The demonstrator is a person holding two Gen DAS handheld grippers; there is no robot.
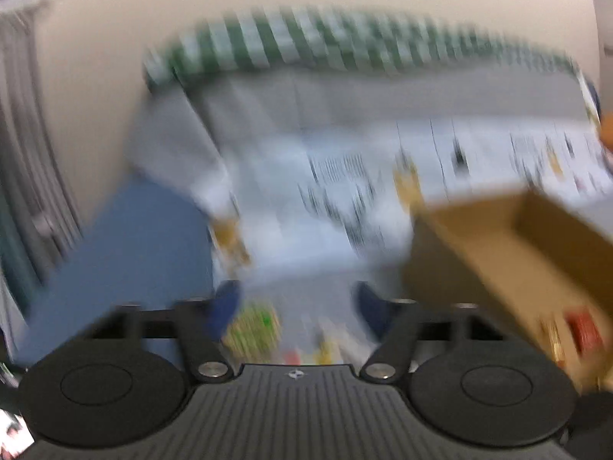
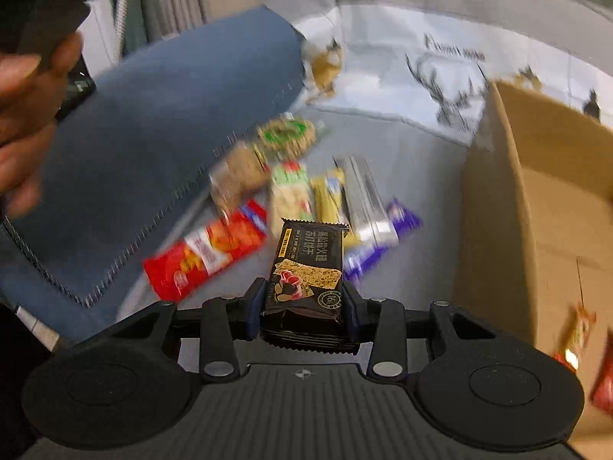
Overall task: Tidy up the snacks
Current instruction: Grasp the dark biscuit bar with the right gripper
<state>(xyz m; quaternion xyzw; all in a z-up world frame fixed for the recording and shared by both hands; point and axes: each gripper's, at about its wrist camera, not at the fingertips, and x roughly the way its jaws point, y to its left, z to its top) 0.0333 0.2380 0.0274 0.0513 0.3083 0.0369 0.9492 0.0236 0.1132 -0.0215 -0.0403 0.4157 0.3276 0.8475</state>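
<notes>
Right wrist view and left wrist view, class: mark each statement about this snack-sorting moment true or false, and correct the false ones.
1. The right gripper is shut on a black snack packet. True.
2. The left gripper holds a red packet. False: its jaws stand apart with nothing between them.
3. A cardboard box stands to the right of the loose snacks. True.
4. The red packet lies inside the cardboard box. False: it lies outside, partly on the blue cloth.
5. The purple packet lies on the blue cloth. False: it lies off it, nearer the box.
</notes>
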